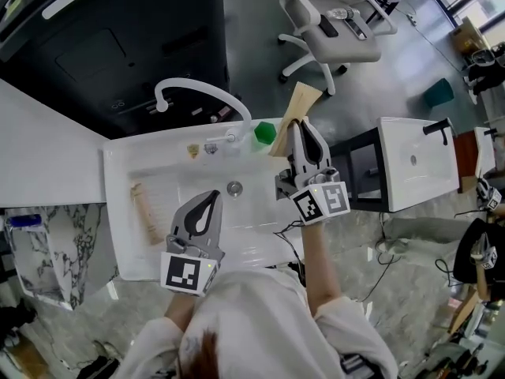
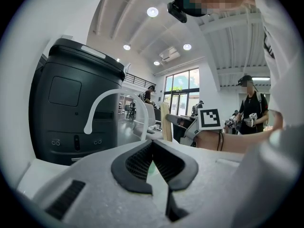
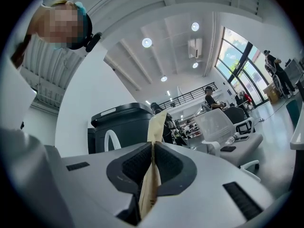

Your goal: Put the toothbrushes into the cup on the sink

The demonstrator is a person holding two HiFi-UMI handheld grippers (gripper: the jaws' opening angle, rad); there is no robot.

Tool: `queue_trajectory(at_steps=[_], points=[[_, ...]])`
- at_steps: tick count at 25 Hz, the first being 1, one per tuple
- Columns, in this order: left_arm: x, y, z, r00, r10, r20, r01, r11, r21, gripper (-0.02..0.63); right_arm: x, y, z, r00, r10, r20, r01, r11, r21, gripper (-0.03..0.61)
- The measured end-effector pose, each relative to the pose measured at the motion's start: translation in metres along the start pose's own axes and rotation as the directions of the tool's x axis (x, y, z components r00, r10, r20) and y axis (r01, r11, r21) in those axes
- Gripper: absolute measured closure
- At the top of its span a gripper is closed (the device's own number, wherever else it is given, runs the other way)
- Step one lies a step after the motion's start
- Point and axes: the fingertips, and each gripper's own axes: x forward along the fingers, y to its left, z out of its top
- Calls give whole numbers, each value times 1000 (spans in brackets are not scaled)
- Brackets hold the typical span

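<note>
The right gripper [image 3: 151, 145] pinches a toothbrush packet [image 3: 156, 122], seemingly light and flimsy, mid-length, its top past the fingertips, while the left gripper [image 2: 153, 143] is closed, empty.

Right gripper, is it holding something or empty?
Holding: the right gripper is shut on a tan wrapped toothbrush, which stands pinched between its jaws and sticks out above them.

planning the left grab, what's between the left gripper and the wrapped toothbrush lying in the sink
Nothing: the head view shows only bare white basin between the left gripper and the wrapped toothbrush.
</note>
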Motion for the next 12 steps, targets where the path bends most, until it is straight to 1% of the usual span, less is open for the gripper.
queue_trajectory(at_steps=[4,7,10,12], points=[[6,6,-3,1000,9,-12,-10,1000,-7,600,12,-7,-3,1000,6,17,-6,1000,12,549],[10,9,-7,999,13,-38,-14,1000,-18,600,20,-12,-7,1000,8,22,-9,1000,22,549],[13,11,-12,999,19,-42,-19,1000,-18,600,27,-17,-14,1000,12,20,-12,1000,25,549],[15,11,-16,998,14,-66,-17,999,-33,600,32,-20,-20,1000,14,19,-14,1000,28,549]])
